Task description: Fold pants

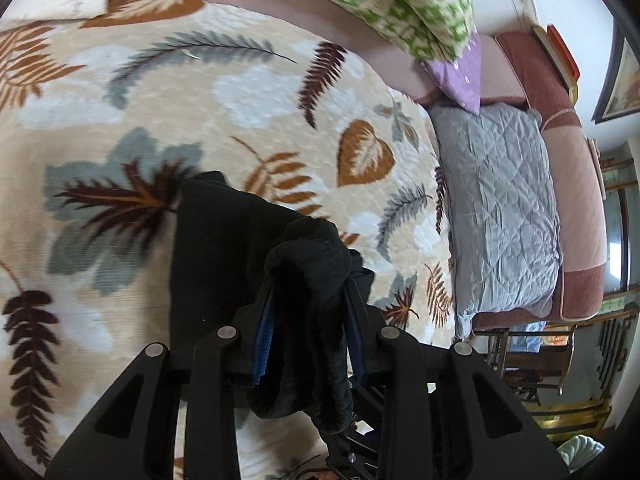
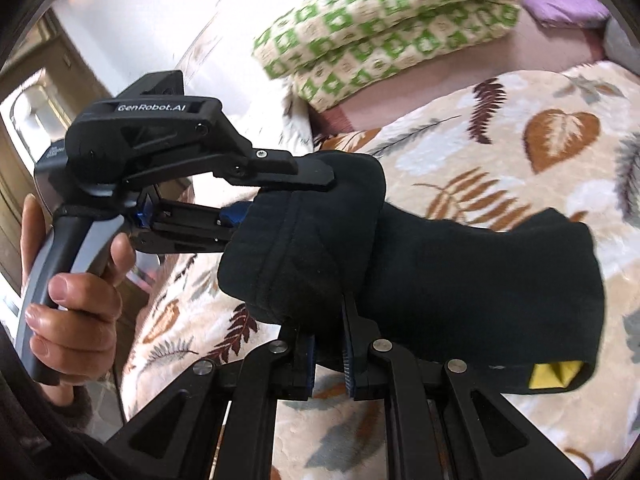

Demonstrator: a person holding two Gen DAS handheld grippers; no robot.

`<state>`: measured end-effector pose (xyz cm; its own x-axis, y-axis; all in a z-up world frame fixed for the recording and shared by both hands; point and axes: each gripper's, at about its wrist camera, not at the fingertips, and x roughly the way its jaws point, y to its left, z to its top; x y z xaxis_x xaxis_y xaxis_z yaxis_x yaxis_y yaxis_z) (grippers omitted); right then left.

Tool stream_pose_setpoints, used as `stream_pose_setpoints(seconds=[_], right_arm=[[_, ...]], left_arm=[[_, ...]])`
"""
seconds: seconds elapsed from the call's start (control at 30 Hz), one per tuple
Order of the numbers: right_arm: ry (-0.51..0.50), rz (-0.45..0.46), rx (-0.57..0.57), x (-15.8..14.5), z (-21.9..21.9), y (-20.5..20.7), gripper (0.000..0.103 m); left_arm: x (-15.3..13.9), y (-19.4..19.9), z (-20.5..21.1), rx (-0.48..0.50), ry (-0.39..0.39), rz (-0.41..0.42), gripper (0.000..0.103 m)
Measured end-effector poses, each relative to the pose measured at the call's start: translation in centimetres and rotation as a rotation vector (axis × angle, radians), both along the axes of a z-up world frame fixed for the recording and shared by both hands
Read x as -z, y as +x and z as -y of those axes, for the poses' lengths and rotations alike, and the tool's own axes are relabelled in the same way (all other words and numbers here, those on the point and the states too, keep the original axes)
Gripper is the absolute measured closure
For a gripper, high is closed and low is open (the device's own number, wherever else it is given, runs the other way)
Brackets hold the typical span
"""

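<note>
Pants [image 1: 224, 248], black and thick, hang bunched between the two grippers above a bed covered by a cream blanket [image 1: 248, 92] printed with brown and grey leaves. Seen from the left wrist, the left gripper [image 1: 308, 300] has its blue-padded fingers pinching a rolled, ribbed edge of the fabric, which spills over the fingertips and droops down between the arms of the tool; the rest of the cloth falls away to the left over the blanket. This view alone takes in the far side of the bed: a grey quilted pad [image 1: 500, 208] along the blanket's right edge, a pink headboard [image 1: 576, 200] beyond it, a lilac pillow [image 1: 456, 76], and wooden furniture [image 1: 532, 360] on the floor past the bed's corner.

The right wrist view shows what the left cannot: the left tool from the side, held by a person's hand [image 2: 76, 308] around its grey handle, its jaws closed on the pants' thick hem. Below, the right gripper [image 2: 330, 344] has its jaws pressed nearly together on a fold of the same garment, the cloth bulging above its fingertips. A yellow label [image 2: 554, 376] peeks from the garment's lower right opening. A green-and-cream patterned pillow [image 2: 384, 28] lies near the blanket's top edge in both views.
</note>
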<state>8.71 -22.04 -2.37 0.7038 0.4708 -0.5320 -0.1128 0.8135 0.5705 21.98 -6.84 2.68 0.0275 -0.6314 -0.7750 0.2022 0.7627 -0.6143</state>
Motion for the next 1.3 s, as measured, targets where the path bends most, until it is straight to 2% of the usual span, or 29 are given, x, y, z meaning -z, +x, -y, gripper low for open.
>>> stream_pose_setpoints(seconds=[0.27,0.6,0.67,0.73,0.87,0.97,1.13,1.3], right_arm=[[0.148,-0.013,0.086,1.2,6.0,-1.8,0.092],[0.409,-0.101,0.159,6.0,11.1,-2.9,0.089],[0.478,-0.126,0.169,7.0,11.8,-3.1,0.088],[0.51,-0.141,0.173,7.4,12.2,-3.2,0.088],[0.512,-0.145,0.177,7.0,12.7,-3.3,0.087],[0.524,-0.152,0.182,7.0,13.1,-3.4,0.087],[0.571,-0.156,0.195,7.1,13.7,-4.3,0.084],[0.629,-0.162,0.208,7.0,14.4,-5.3,0.075]], left_arm=[[0.4,-0.8,6.2,0.065,0.047,0.002,0.074],[2.9,-1.3,11.4,0.116,0.203,0.015,0.073],[3.2,-1.5,12.1,0.127,0.225,0.025,0.068],[3.2,-1.6,12.6,0.134,0.239,0.036,0.065],[2.6,-1.9,13.5,0.153,0.262,0.068,0.061],[2.5,-2.0,13.8,0.159,0.265,0.074,0.061],[2.0,-2.1,14.3,0.146,0.224,0.069,0.056],[1.3,-2.3,14.8,0.144,0.203,0.089,0.056]])
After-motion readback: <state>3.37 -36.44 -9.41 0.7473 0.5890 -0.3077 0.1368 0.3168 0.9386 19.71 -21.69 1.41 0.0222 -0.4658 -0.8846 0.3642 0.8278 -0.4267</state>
